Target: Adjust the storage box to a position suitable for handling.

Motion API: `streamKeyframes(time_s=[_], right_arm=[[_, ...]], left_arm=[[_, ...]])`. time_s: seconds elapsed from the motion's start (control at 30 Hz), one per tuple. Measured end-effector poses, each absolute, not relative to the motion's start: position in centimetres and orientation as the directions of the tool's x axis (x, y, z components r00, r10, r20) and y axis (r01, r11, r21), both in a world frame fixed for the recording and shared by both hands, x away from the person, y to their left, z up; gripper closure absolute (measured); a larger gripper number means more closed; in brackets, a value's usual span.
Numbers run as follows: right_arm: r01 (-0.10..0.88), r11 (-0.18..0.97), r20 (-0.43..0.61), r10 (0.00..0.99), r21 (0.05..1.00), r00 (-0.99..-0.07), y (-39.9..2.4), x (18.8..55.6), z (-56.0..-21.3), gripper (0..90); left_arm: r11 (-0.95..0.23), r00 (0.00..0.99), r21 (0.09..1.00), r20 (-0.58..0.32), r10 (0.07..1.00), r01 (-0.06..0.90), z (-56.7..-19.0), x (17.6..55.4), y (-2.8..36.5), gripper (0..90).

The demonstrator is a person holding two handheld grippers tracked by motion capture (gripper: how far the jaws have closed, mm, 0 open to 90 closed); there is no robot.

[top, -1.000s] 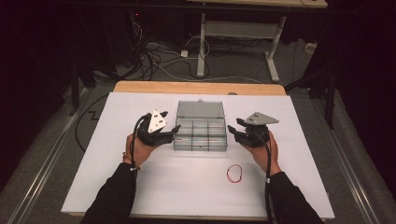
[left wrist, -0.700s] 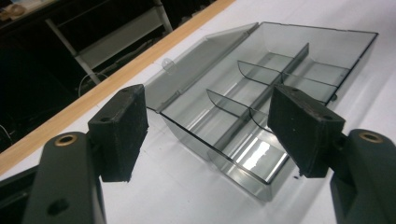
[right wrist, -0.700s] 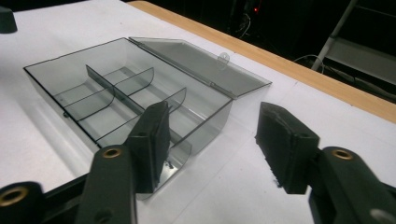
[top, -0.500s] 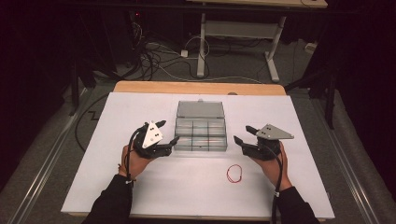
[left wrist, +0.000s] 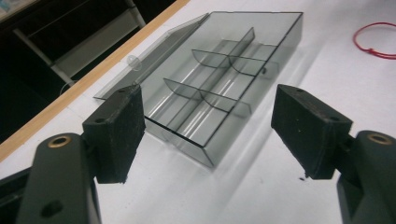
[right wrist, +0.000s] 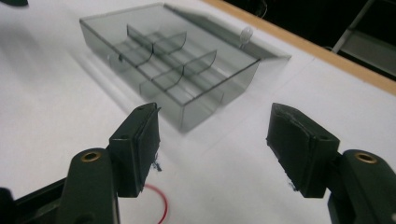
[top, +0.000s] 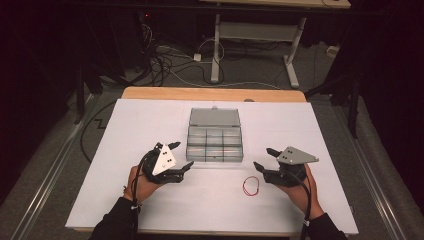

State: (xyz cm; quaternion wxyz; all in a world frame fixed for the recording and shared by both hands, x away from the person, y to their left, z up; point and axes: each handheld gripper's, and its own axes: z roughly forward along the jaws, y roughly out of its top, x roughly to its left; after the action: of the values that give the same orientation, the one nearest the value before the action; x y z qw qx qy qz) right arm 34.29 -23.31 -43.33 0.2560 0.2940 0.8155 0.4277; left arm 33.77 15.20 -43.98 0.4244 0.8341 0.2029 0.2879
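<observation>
A clear grey compartment box (top: 215, 145) sits mid-table, its lid (top: 215, 117) lying open and flat behind it. Its compartments look empty (left wrist: 219, 84) (right wrist: 173, 60). A red rubber band (top: 251, 186) lies on the white surface in front of the box's right corner (left wrist: 378, 39) (right wrist: 156, 200). My left gripper (top: 183, 154) (left wrist: 210, 135) stands open at the box's near left corner. My right gripper (top: 262, 157) (right wrist: 212, 149) stands open to the right of the box, beside the band. Both pairs of jaws have just been opening, with nothing between them.
The white table top (top: 325, 130) has a wooden strip (top: 210, 93) along its far edge. Beyond it are floor cables (top: 170, 65) and a desk frame (top: 250, 35). Dark floor surrounds the table.
Both hands have drawn back from the box's sides toward the near edge. The right gripper's jaws have spread wider. The box and the band have not moved.
</observation>
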Motion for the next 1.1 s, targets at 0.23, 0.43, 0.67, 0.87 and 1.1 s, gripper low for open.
streamKeyframes(time_s=[0.23, 0.43, 0.67, 0.87, 1.1], right_arm=[[0.314, 0.485, -0.129, 0.683, 0.816, -0.719, -23.7, 32.8, -44.8, 38.1], [0.358, 0.506, -0.096, 0.67, 0.785, -0.736, -23.8, 31.4, -45.9, 38.8], [0.407, 0.533, -0.076, 0.67, 0.742, -0.738, -23.1, 30.6, -46.9, 47.9], [0.445, 0.549, -0.084, 0.69, 0.707, -0.719, -22.5, 30.8, -47.4, 60.1], [0.454, 0.556, -0.061, 0.676, 0.696, -0.735, -22.3, 31.1, -47.4, 75.4]], left_arm=[[-0.558, 0.757, 0.824, 0.302, 0.58, 0.099, -44.6, 32.4, 16.1, 22.7], [-0.542, 0.757, 0.834, 0.286, 0.588, 0.106, -45.4, 30.9, 17.5, 19.4], [-0.563, 0.758, 0.817, 0.288, 0.585, 0.124, -46.4, 29.3, 18.6, 19.0], [-0.561, 0.761, 0.814, 0.268, 0.591, 0.15, -46.9, 28.4, 19.4, 19.1], [-0.577, 0.764, 0.803, 0.277, 0.582, 0.149, -47.0, 28.2, 19.5, 19.1]])
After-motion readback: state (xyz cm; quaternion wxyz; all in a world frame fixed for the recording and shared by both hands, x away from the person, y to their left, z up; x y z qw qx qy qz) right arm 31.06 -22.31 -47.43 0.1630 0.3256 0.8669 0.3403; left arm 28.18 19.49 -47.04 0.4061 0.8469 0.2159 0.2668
